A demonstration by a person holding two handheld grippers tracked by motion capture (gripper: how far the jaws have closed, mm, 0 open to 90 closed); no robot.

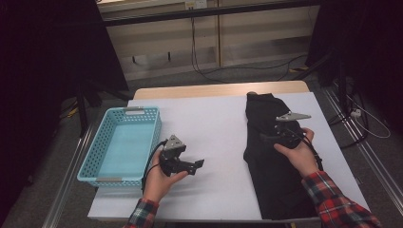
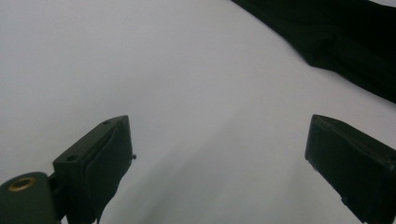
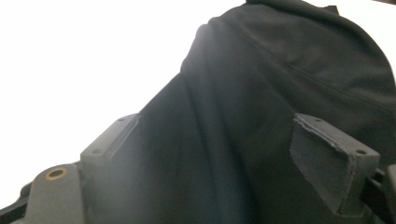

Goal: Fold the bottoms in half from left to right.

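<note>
Flat white surface [image 1: 214, 128], a pale wooden edge showing along its far side; it carries two things well apart. Beyond it a grey floor, a light wall panel with black cables hanging and trailing across the floor, dark shapes at both sides of the room. At the surface's left edge sits a light blue perforated plastic basket [image 1: 97, 164], rectangular. On the right side lies a black cloth garment [image 1: 271, 171], long and rumpled, running from the far edge to the near edge. Right hand-held gripper [image 1: 273, 138] is over the garment's middle, held by a hand in a red plaid sleeve [image 1: 340, 204], grey three-cornered plate on top. In the right gripper view its jaws stand wide apart with the garment [image 3: 280, 93] spread under and between them — the pads press on nothing and no fold is pinched; whether the tips touch the fabric I cannot tell. Left hand-held gripper [image 1: 197, 164] is over bare surface between basket and garment, jaws pointing toward the garment, well short of it. In the left gripper view its jaws are wide apart and hold nothing — white surface between them, the garment's edge [image 2: 345, 51] in the upper right corner.
</note>
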